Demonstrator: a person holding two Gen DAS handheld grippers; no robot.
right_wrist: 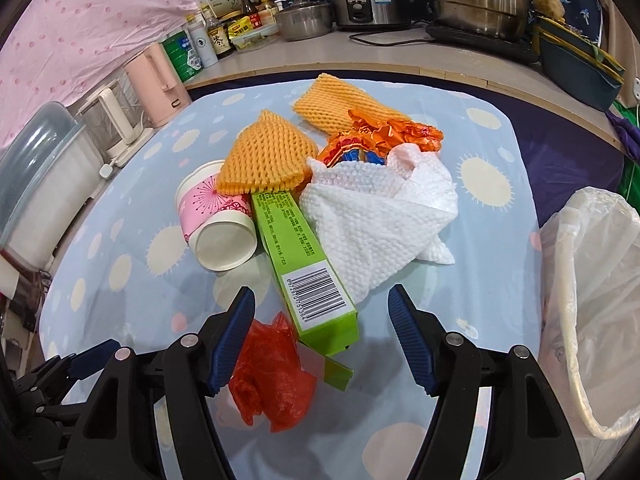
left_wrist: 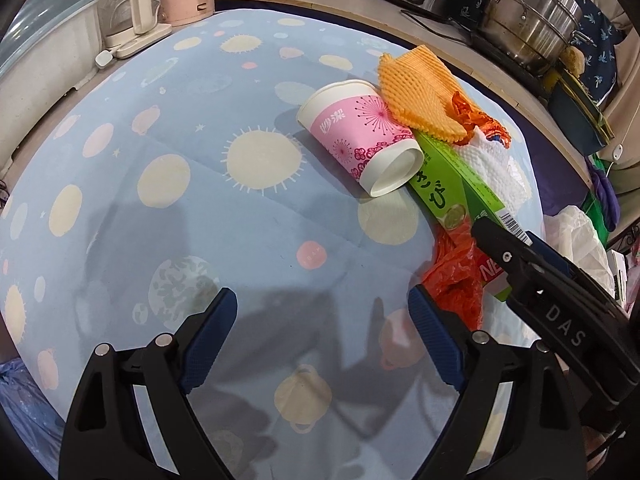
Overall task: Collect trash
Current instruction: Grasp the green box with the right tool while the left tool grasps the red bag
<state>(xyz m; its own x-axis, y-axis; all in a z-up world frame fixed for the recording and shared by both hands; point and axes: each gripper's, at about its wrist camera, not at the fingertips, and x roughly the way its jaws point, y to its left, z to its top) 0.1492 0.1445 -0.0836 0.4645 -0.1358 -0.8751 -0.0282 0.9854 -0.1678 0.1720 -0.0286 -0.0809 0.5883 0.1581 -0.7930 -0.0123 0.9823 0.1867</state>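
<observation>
We see bright, even indoor light, soft claw shadows on the desk (left_wrist: 256,216), sharp focus, and strong fisheye bending with dark corners.

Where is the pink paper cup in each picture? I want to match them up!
Left wrist view: the pink paper cup lies on its side right of centre, above the open left gripper.
Right wrist view: the pink paper cup lies left of centre, above the open right gripper.
Shared landmark: the green box lies right beside the cup's right side in both.
</observation>
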